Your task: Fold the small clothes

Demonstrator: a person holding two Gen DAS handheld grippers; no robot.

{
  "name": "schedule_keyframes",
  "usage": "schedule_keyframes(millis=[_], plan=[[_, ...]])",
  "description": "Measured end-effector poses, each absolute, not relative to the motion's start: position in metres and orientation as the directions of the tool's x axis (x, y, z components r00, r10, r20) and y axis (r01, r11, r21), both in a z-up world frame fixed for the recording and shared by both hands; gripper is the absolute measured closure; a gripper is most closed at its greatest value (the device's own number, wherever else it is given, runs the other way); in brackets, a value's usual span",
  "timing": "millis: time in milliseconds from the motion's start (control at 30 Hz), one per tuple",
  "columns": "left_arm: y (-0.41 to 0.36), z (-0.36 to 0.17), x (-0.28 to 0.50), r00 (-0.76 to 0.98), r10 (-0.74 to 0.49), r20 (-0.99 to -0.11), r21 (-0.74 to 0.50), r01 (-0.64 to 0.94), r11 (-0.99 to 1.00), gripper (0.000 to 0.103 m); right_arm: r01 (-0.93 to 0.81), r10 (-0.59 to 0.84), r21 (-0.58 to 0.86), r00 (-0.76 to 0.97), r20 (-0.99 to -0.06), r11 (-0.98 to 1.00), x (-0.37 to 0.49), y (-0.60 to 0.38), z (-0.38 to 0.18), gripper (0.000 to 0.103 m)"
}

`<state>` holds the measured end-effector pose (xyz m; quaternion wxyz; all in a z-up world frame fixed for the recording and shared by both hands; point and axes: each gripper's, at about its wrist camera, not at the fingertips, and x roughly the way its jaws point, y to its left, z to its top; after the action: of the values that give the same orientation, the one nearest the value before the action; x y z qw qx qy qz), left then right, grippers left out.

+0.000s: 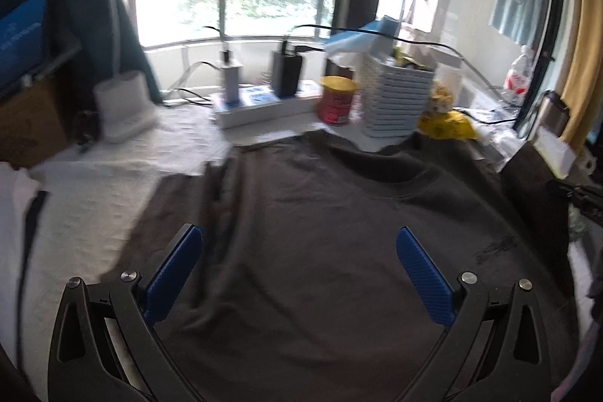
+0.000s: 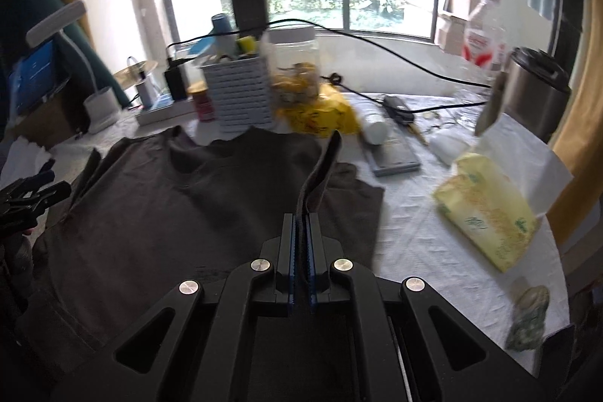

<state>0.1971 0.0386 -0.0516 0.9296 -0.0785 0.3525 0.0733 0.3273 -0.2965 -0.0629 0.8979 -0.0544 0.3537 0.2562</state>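
Observation:
A dark brown T-shirt [image 1: 339,232] lies spread on the white tablecloth, neckline toward the window. My left gripper [image 1: 299,236] hovers above its middle, wide open and empty, blue pads apart. In the right wrist view the T-shirt [image 2: 181,198] lies left of centre. My right gripper [image 2: 301,217] is shut on the shirt's right edge, and a strip of fabric [image 2: 320,168] stands up from between the pads. The left gripper's dark body [image 2: 26,198] shows at the far left.
Along the window side stand a white slatted basket [image 1: 395,100], a red can [image 1: 335,100], chargers on a white box [image 1: 248,104] and a yellow bag [image 1: 448,125]. To the right lie a tissue pack [image 2: 486,210], a keyboard [image 2: 395,149], a steel mug [image 2: 535,93] and cables.

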Motion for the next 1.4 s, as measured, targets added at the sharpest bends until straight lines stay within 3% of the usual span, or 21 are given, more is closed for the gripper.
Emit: schedule_keyframes(millis=[633, 700, 733, 767, 1200, 1400], plan=[[0.088, -0.06, 0.151, 0.726, 0.113, -0.679, -0.112, -0.255, 0.96, 0.001, -0.532, 0.442, 0.125, 0.524, -0.728, 0.837, 0.306, -0.23, -0.102, 0.096], [0.088, -0.058, 0.149, 0.728, 0.112, -0.676, -0.116, -0.255, 0.96, 0.001, -0.53, 0.436, 0.108, 0.547, -0.714, 0.841, 0.3, -0.236, -0.096, 0.084], [0.087, -0.058, 0.147, 0.73, 0.109, -0.674, -0.121, -0.255, 0.959, 0.001, -0.52, 0.431, 0.107, 0.556, -0.71, 0.847, 0.297, -0.243, -0.094, 0.067], [0.086, -0.058, 0.147, 0.731, 0.107, -0.674, -0.124, -0.255, 0.959, 0.001, -0.51, 0.427, 0.109, 0.563, -0.708, 0.854, 0.296, -0.25, -0.093, 0.056], [0.051, -0.057, 0.14, 0.721, 0.091, -0.687, -0.103, -0.221, 0.97, 0.001, -0.458, 0.453, 0.233, 0.46, -0.764, 0.858, 0.259, -0.303, -0.134, 0.056], [0.054, -0.055, 0.132, 0.719, 0.106, -0.687, -0.097, -0.234, 0.967, 0.001, -0.491, 0.463, 0.219, 0.456, -0.76, 0.843, 0.238, -0.292, -0.128, 0.056]])
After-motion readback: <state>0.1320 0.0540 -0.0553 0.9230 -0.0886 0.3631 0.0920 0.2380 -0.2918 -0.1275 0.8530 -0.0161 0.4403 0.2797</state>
